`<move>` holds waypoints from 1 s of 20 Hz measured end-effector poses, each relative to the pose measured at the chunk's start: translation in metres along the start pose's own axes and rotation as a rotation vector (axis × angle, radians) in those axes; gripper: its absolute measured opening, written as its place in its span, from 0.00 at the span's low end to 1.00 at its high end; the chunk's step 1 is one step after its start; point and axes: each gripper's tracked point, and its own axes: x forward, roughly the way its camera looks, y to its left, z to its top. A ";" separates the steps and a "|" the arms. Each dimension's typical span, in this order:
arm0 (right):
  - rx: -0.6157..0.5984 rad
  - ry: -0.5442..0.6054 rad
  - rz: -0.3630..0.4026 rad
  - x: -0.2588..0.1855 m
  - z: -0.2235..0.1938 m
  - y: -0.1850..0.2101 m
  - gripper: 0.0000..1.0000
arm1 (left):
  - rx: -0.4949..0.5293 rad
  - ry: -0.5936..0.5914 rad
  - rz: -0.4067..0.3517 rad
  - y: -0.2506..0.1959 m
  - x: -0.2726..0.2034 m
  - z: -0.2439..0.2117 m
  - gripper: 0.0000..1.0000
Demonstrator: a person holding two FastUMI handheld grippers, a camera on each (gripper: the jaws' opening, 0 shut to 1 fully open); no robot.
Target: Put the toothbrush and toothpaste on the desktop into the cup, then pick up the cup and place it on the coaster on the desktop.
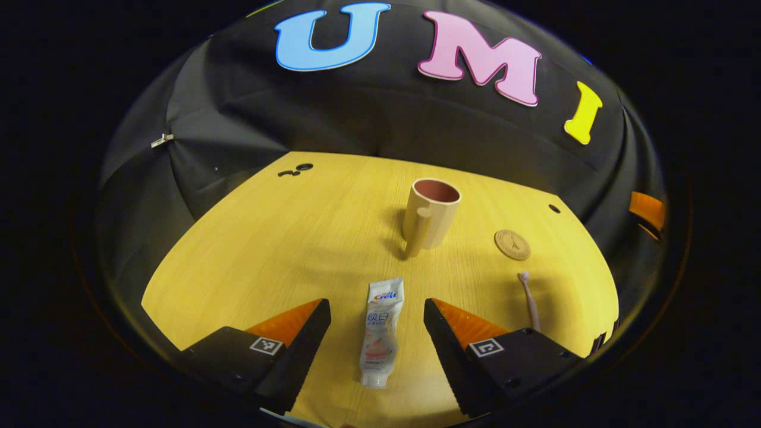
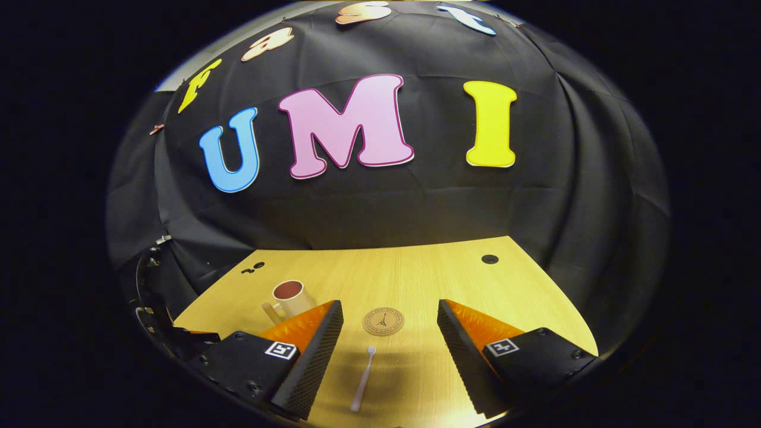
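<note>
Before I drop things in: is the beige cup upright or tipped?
Upright: the beige handled plastic cup stands on the yellow wooden desktop, open mouth facing up.

A white toothpaste tube [image 1: 380,333] is seen lying flat on the wooden desktop [image 1: 285,238], cap end nearest the camera. Beyond it a beige cup [image 1: 429,215] (reddish inside, handle toward the viewer) is stood upright and empty. A round brown coaster [image 1: 512,244] lies to its right, and a pale pink toothbrush [image 1: 528,299] is laid near the coaster, head toward it.
</note>
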 end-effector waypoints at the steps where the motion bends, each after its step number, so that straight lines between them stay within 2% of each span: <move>1: -0.001 0.007 0.005 0.003 -0.003 -0.002 0.98 | 0.003 0.041 0.008 0.000 0.007 -0.008 0.98; 5: 0.008 0.052 0.019 0.012 -0.016 -0.009 0.98 | -0.009 0.161 0.033 -0.002 0.026 -0.036 0.98; 11: 0.017 0.087 0.033 0.022 -0.028 -0.017 0.98 | -0.006 0.199 0.103 0.007 0.048 -0.043 0.93; 13: 0.028 0.097 0.034 0.024 -0.032 -0.021 0.98 | 0.009 0.199 0.098 0.001 0.051 -0.042 0.81; 14: 0.036 0.100 0.034 0.025 -0.034 -0.022 0.85 | 0.025 0.205 0.088 -0.002 0.051 -0.043 0.73; 15: 0.042 0.108 0.034 0.025 -0.037 -0.022 0.99 | 0.041 0.206 0.086 -0.005 0.053 -0.044 0.63; 17: 0.048 0.128 0.035 0.026 -0.044 -0.024 0.98 | 0.052 0.216 0.099 -0.008 0.049 -0.044 0.51; 20: 0.042 0.165 0.027 0.026 -0.057 -0.026 0.99 | 0.082 0.241 0.082 -0.016 0.050 -0.046 0.48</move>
